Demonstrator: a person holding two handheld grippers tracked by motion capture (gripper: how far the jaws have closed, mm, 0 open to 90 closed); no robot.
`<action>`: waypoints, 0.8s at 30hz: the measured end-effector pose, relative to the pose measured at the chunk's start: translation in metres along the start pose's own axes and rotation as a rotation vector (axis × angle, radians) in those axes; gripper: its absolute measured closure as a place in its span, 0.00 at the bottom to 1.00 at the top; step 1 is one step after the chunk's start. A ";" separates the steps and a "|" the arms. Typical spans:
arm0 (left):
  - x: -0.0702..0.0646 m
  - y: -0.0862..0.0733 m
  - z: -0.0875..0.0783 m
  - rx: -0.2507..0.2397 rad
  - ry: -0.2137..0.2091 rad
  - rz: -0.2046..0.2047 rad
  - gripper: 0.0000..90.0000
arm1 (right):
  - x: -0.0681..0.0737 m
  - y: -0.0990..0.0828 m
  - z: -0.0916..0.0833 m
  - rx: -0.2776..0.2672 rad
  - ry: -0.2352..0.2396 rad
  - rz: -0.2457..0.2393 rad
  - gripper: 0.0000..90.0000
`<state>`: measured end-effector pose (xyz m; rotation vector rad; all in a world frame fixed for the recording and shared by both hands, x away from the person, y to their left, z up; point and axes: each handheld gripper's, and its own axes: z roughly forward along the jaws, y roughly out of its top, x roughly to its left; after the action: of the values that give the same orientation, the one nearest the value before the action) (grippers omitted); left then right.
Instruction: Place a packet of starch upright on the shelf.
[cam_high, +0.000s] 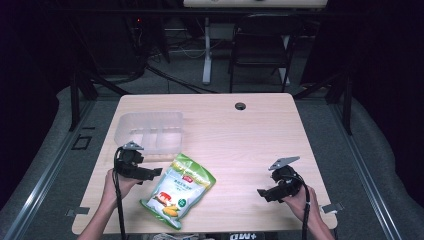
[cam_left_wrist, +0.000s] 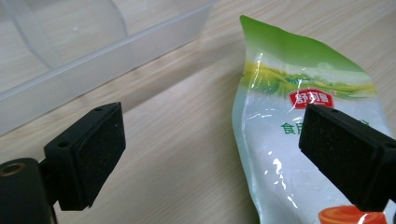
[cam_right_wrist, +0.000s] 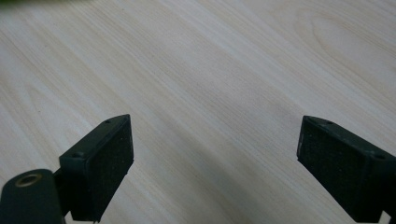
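Note:
A green and white food pouch (cam_high: 178, 190) lies flat on the wooden table (cam_high: 235, 135), near the front edge left of centre. My left gripper (cam_high: 155, 173) stands open just left of the pouch's upper part; in the left gripper view its right pad (cam_left_wrist: 348, 154) hangs over the pouch (cam_left_wrist: 280, 121) and its left pad (cam_left_wrist: 91, 156) over bare wood. My right gripper (cam_high: 262, 194) is open at the front right, well away from the pouch, with bare table between its pads (cam_right_wrist: 100, 165).
A clear plastic bin (cam_high: 150, 131) with inner dividers stands behind the left gripper, its wall (cam_left_wrist: 93, 65) close ahead in the left gripper view. A cable hole (cam_high: 240, 106) sits at the table's far edge. A chair (cam_high: 260, 45) stands beyond the table.

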<state>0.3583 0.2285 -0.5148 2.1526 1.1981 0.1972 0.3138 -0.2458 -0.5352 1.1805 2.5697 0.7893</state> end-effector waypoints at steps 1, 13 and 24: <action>-0.001 0.001 0.003 0.013 -0.010 0.006 0.08 | 0.000 0.000 0.000 0.000 0.004 0.000 0.11; -0.001 0.011 0.015 0.037 -0.094 0.004 0.09 | 0.001 0.000 0.001 -0.005 0.010 0.001 0.11; -0.007 0.024 0.036 0.074 -0.137 0.032 0.09 | 0.000 -0.001 0.000 -0.001 0.002 -0.002 0.11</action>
<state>0.3868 0.1966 -0.5266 2.2112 1.1092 0.0185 0.3134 -0.2461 -0.5356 1.1774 2.5714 0.7908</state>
